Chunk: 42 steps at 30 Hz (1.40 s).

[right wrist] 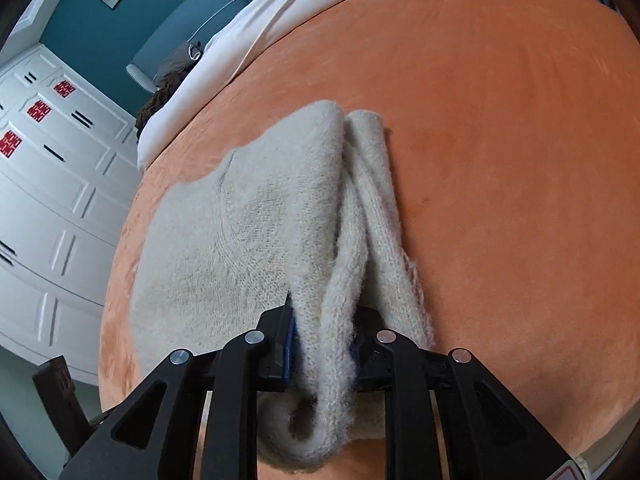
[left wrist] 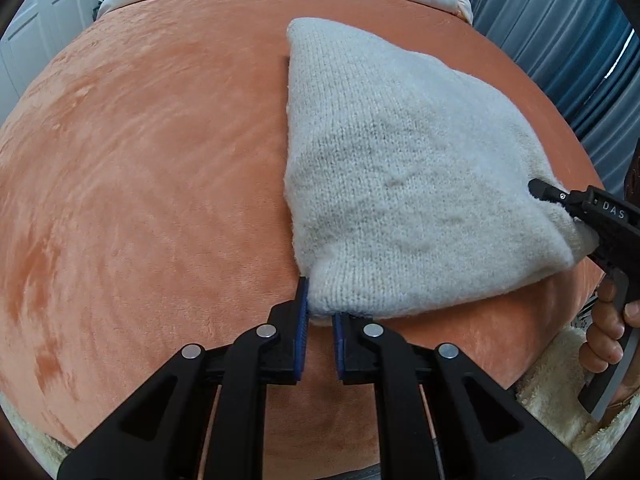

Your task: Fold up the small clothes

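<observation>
The cream knitted sweater [left wrist: 400, 168] lies folded on the orange plush blanket [left wrist: 152, 152] of the bed, directly in front of the left gripper [left wrist: 320, 316], and its near corner reaches down between the two blue-padded fingers [left wrist: 303, 304]. This left gripper is a little open, the left pad touching the knit edge, but the pads do not press the cloth together. The right gripper [right wrist: 324, 344] is closed on a thick bunched fold of the same sweater [right wrist: 248, 232], which fills the whole gap and hangs down behind the fingers.
</observation>
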Tool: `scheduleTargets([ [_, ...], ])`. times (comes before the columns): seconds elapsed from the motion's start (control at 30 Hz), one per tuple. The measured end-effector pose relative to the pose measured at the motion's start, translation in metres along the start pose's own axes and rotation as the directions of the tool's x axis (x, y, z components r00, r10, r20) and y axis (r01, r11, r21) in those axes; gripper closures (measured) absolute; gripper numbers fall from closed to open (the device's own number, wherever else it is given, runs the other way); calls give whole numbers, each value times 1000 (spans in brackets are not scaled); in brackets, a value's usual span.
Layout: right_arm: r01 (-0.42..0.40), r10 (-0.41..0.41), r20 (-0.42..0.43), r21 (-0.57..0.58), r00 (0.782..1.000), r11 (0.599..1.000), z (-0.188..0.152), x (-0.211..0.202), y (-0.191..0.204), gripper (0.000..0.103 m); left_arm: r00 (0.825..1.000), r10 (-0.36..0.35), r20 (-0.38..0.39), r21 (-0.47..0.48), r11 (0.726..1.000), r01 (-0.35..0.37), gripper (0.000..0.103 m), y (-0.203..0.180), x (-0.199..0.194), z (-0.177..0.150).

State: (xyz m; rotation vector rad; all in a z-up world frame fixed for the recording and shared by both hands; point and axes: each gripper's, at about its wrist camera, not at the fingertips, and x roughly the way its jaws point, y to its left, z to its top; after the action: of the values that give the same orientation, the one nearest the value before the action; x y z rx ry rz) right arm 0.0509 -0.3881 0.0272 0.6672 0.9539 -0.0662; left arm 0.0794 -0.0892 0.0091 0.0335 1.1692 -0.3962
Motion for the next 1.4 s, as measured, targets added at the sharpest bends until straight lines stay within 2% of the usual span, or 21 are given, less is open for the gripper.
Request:
scheduleTargets([
  [0.03, 3, -3, -4, -6, 1000, 1000, 1, 0, 1, 83, 1000, 2, -4, -5, 1000, -2, 93, -1, 0, 0],
  [0.1, -13, 13, -5, -1, 1000, 1000, 1, -8, 2, 75, 1000, 1, -6, -5, 1000, -1, 92, -1, -3, 2],
  [0.23, -28, 28, 48, -6, 998, 1000, -7, -39, -1, 68, 1000, 13, 10, 16, 1000, -14, 90, -7, -15, 1],
  [0.3, -43, 43, 58, -5, 997, 999, -17, -54, -3, 54, 1000, 16, 11, 20, 1000, -16, 89, -9, -20, -1],
  [0.4, -49, 50, 38, -11, 998, 999, -31, -58, 1, 51, 1000, 24, 3, 15, 1000, -24, 89, -12, -22, -2],
  [0.5, -31, 32, 9, -27, 999, 999, -40, -48, 5, 52, 1000, 30, 5, 7, 1000, -30, 89, -14, -25, -4],
  [0.53, -26, 26, -4, -37, 1000, 999, -42, -42, 6, 57, 999, 34, 7, 6, 999, -34, 89, -14, -26, -5],
  [0.6, 0, -1, -22, -46, 1000, 999, -43, -32, 8, 90, 999, 39, 4, 5, 999, -39, 89, -16, -27, -8],
  [0.67, -35, 35, 14, -37, 999, 999, -41, -43, 11, 92, 999, 41, 3, 4, 999, -41, 89, -17, -28, -7],
  [0.77, -106, 112, 121, -59, 986, 993, -35, -80, 15, 94, 999, 48, 9, 1, 999, -48, 89, -16, -31, -9],
  [0.8, -113, 120, 130, -60, 984, 992, -34, -84, 12, 94, 999, 53, 4, -2, 999, -53, 89, -16, -29, -10],
  [0.87, -76, 80, 94, -46, 992, 996, -36, -73, 0, 94, 998, 55, -17, -18, 998, -55, 89, -12, -21, -10],
  [0.93, 22, -22, -25, -33, 999, 999, -47, -33, -21, 94, 997, 67, -32, -33, 997, -68, 87, -7, -10, -11],
  [0.97, 14, -14, -63, 2, 998, 1000, -52, -22, -30, 94, 996, 84, -41, -33, 996, -85, 87, -6, -5, -13],
  [1.0, -18, 21, -58, 42, 998, 999, -52, -23, -34, 93, 995, 89, -50, -32, 995, -90, 87, -5, -3, -14],
  [1.07, -25, 25, -21, 15, 999, 1000, -43, -39, -28, 88, 996, 83, -41, -24, 996, -84, 87, -5, -11, -15],
  [1.1, -16, 16, -3, 4, 1000, 1000, -38, -48, -25, 76, 997, 74, -36, -20, 997, -75, 87, -6, -18, -15],
  [1.13, -14, 14, 13, 1, 1000, 1000, -34, -57, -23, 71, 999, 46, -23, -22, 999, -47, 87, -7, -30, -13],
  [1.23, -8, 13, 79, -53, 997, 999, -16, -80, -11, 64, 998, 4, 62, 1, 1000, -4, 74, -15, -66, -1],
  [1.3, 1, 8, 101, -87, 995, 996, 0, -79, -2, 61, 991, -27, 134, 3, 1000, 27, 59, -24, -85, 14],
  [1.4, 42, -28, 115, -123, 993, 992, 32, -61, 8, 61, 983, -47, 178, 24, 999, 44, 56, -41, -82, 40],
])
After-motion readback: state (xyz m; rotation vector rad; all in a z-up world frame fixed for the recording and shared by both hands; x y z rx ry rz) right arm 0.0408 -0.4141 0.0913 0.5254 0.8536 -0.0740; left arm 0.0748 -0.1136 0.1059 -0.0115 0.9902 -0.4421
